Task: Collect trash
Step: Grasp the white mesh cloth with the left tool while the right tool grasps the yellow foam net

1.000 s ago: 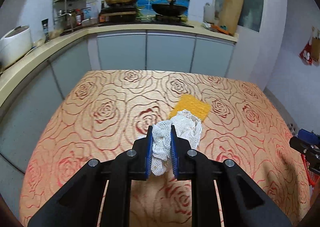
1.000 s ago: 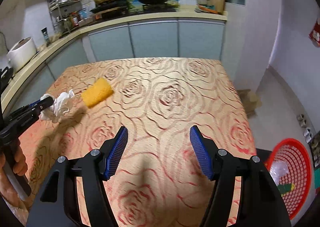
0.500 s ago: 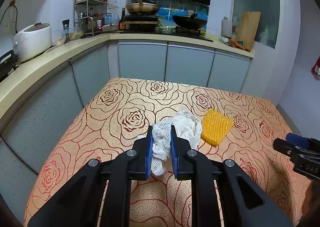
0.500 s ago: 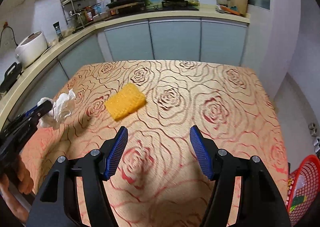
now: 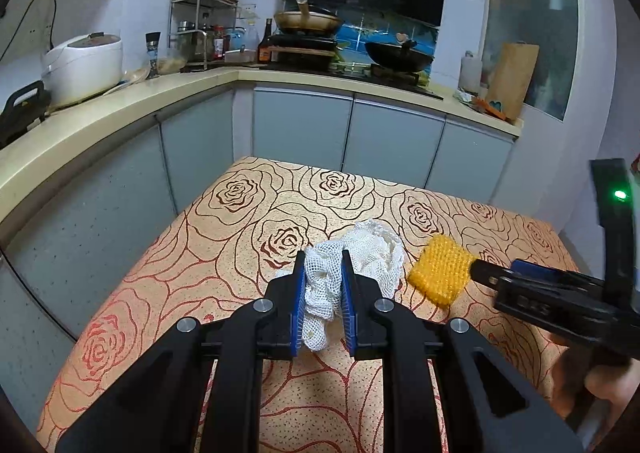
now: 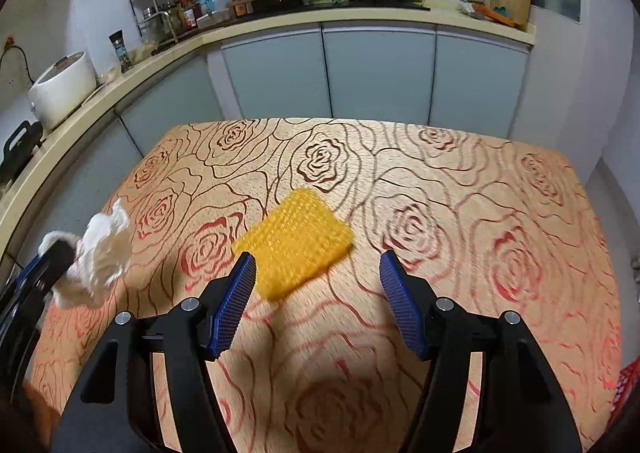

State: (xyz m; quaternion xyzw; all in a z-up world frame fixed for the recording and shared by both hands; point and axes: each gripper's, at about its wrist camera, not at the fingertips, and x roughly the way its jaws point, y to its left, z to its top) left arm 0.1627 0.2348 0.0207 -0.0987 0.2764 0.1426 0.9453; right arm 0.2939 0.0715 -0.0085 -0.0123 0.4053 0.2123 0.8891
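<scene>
My left gripper (image 5: 322, 273) is shut on a crumpled white foam net (image 5: 352, 265), lifted a little above the rose-patterned table (image 5: 240, 221). The same white net (image 6: 100, 253) shows at the left edge of the right wrist view, pinched by the left gripper's dark tip. A yellow knobbly sponge (image 6: 294, 243) lies flat on the table just ahead of my right gripper (image 6: 318, 265), which stands open and empty, its left pad close to the sponge's near corner. In the left wrist view the sponge (image 5: 440, 269) sits right of the net, with the right gripper's tip (image 5: 492, 273) beside it.
A kitchen counter (image 5: 120, 109) with a rice cooker (image 5: 82, 67), a spice rack and pans wraps around behind the table. Grey cabinets (image 6: 376, 73) stand beyond the far edge. A red basket's rim (image 6: 628, 385) peeks in at the lower right, below the table.
My right gripper has swept left across the table and now faces the yellow sponge; the red basket has nearly left its view. The left gripper shifted slightly and rolled, still holding the net.
</scene>
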